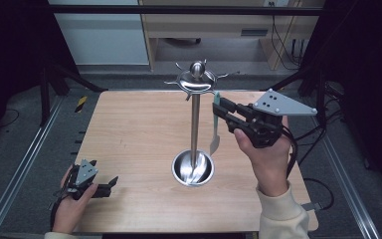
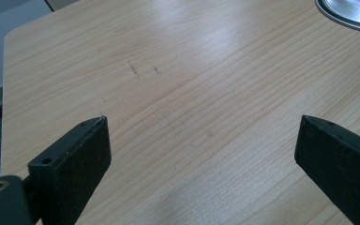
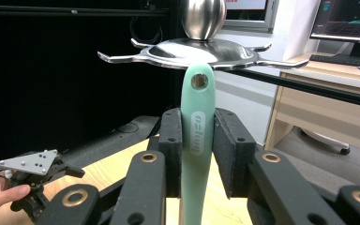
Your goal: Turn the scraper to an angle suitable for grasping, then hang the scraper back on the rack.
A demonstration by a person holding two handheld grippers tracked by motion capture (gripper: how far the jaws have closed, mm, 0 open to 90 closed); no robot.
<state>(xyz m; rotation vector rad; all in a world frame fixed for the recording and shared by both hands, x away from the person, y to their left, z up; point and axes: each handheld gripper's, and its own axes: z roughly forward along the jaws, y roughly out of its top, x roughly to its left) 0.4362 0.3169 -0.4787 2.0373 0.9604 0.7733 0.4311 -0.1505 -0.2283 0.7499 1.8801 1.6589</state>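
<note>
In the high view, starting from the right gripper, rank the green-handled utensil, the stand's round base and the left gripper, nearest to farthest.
From the right gripper:
1. Green-handled utensil, clamped in it, hanging down.
2. Stand's round base, table centre, lower left of it.
3. Left gripper, near the table's front left edge.

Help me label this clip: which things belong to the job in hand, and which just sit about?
In the job: right gripper shut on the green-handled utensil, raised to the steel hook stand.

Sitting about: left gripper, open on the table; desk and monitor behind.
</note>
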